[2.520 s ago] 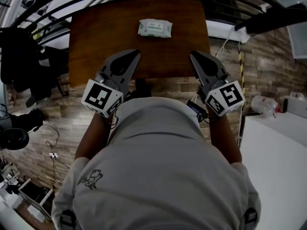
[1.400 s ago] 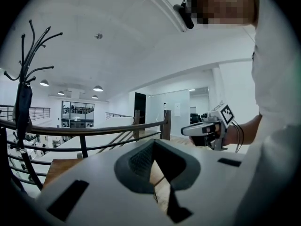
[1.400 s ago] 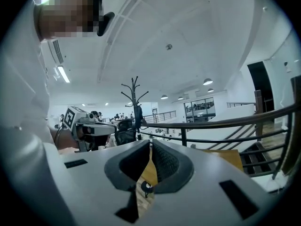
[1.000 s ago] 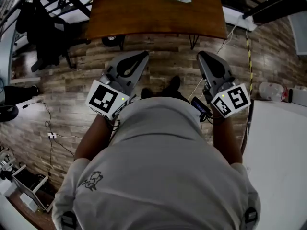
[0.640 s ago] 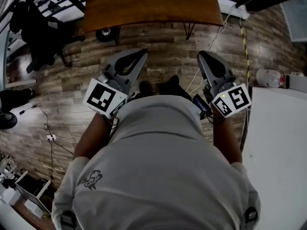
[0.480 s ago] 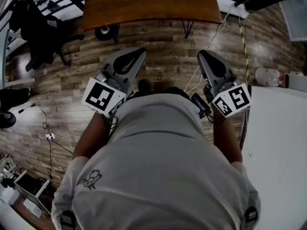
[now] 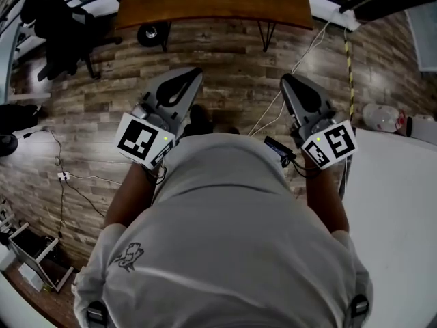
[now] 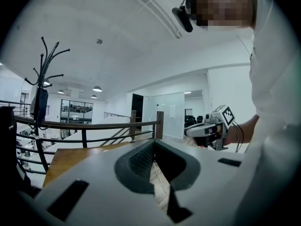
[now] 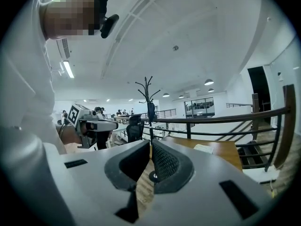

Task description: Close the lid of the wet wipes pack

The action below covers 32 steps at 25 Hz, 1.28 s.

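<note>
The left claw (image 7: 194,72) and the right claw (image 7: 286,78) are both hanging shut and empty over the wooden floor (image 7: 225,53), well apart from the surface (image 7: 212,2). The wet wipes pack (image 9: 203,148) is lying on that surface, small and far off in the right gripper view, so its lid is not showing clearly enough to judge. Two risks are standing out. A loose cable (image 7: 273,101) is trailing across the floor between the person and the surface and could be catching a foot. The light pack is also likely to be sliding away if one claw is pressing the lid while the other is not bracing it
</note>
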Motion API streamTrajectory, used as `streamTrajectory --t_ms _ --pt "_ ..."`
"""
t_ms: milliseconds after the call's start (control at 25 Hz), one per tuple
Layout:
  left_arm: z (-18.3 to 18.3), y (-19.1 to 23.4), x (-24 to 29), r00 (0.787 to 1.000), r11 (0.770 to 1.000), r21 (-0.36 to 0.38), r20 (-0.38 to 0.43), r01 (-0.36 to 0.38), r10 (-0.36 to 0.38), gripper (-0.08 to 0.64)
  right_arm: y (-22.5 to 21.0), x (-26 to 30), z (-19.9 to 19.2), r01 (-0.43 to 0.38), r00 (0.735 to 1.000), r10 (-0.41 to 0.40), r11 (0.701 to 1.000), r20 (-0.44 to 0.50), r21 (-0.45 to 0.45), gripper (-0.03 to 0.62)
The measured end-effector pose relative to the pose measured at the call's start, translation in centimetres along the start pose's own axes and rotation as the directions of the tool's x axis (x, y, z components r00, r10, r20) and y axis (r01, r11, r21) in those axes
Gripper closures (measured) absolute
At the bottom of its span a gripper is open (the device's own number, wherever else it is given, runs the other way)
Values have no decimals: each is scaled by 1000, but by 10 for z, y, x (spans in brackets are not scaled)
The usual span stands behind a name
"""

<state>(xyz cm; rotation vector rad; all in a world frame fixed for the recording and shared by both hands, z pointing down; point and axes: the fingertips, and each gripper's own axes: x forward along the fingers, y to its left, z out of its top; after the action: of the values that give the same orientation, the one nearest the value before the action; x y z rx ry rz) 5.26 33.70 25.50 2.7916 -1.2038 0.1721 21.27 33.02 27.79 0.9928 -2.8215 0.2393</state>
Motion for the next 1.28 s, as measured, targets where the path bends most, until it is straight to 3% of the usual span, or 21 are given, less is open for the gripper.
streamTrajectory --t_ms 280,600,1280 --pt "-11 -62 -4 999 999 -5 -17 -39 39 547 7 -55 -25 -34 999 34 999 -8 11 552" --pt "-15 -88 -18 996 996 -27 6 -90 90 546 31 -81 -34 -65 998 65 997 0 31 552" --pt "-15 -94 -16 995 995 -29 14 -94 95 547 31 -87 -32 -72 997 71 997 3 19 552"
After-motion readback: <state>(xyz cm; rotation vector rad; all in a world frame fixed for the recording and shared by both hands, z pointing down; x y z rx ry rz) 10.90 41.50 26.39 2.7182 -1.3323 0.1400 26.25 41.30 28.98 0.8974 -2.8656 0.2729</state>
